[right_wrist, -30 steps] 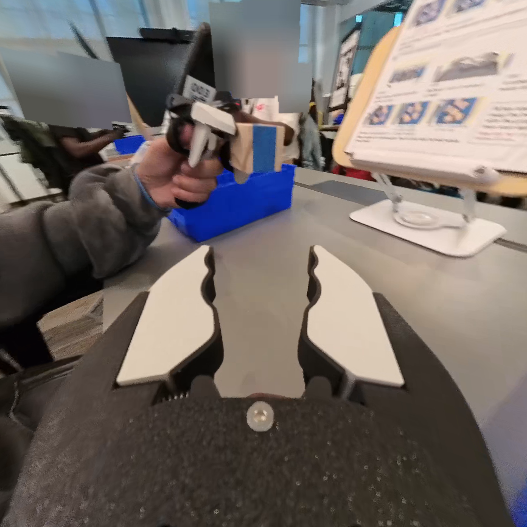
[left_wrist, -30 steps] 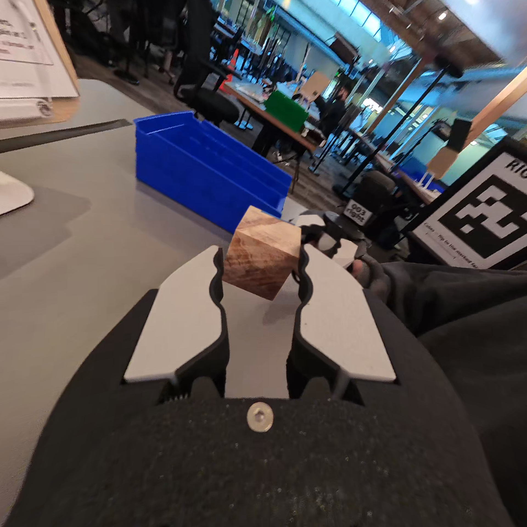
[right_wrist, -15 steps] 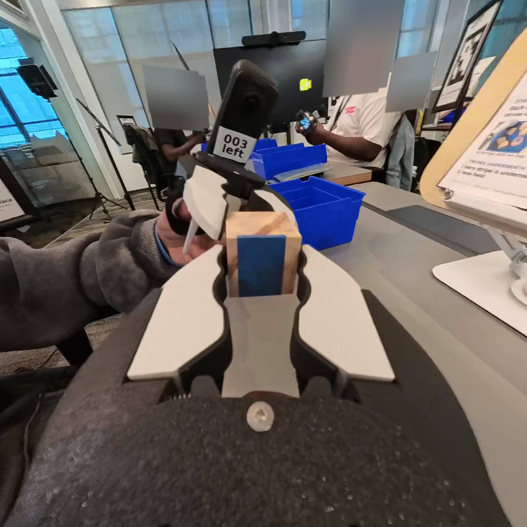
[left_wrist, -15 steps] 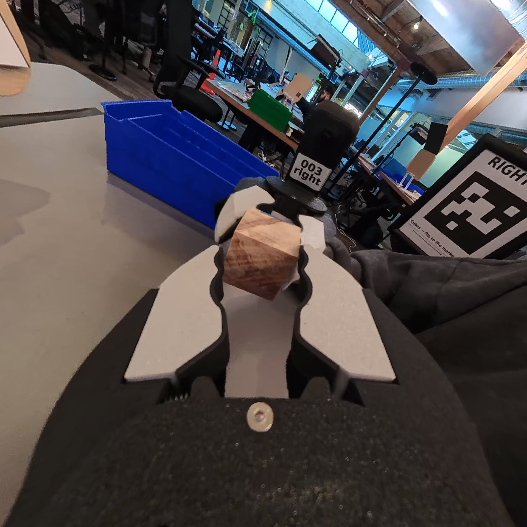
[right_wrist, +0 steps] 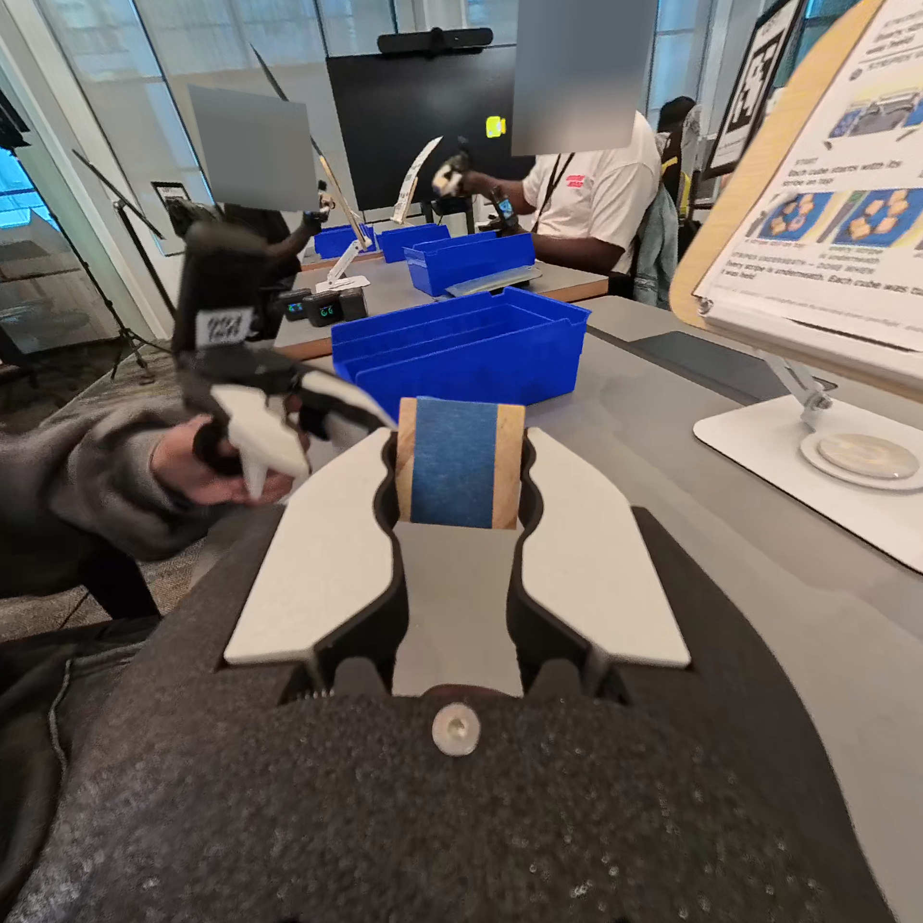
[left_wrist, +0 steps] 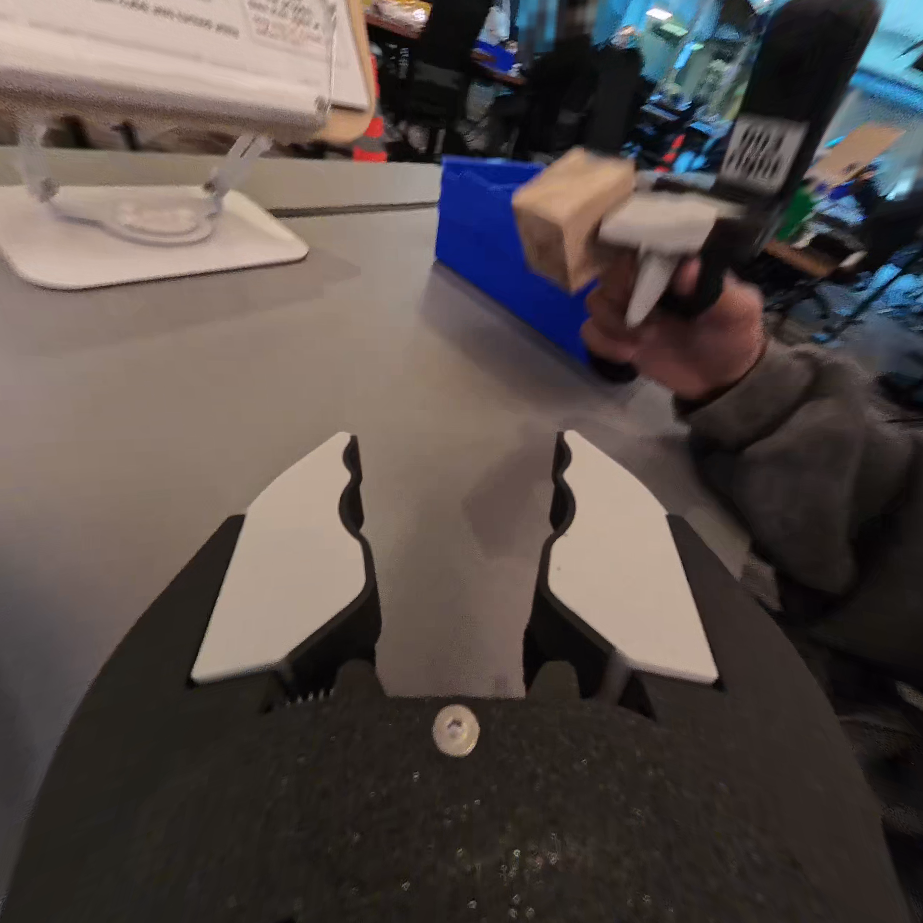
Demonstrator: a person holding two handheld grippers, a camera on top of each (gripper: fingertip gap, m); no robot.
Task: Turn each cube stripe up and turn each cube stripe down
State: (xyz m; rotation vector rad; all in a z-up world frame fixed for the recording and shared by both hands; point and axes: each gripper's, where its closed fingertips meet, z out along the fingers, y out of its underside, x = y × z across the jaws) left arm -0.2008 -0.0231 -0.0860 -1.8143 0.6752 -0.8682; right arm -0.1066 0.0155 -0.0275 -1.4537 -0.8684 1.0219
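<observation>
One wooden cube [right_wrist: 459, 467] is all the pictures show, clamped at centre frame between the fingers of the right gripper [right_wrist: 457, 479] above the desk [right_wrist: 649, 499], its blue stripe [right_wrist: 452, 464] facing the camera, so I judge this flip only half done and cannot tell how many cubes remain. Spread wide and empty at lower centre, the left gripper [left_wrist: 455, 452] blocks nothing, while the blue bin [right_wrist: 464, 349] stands behind and the white document stand [right_wrist: 819, 449] to the right.
</observation>
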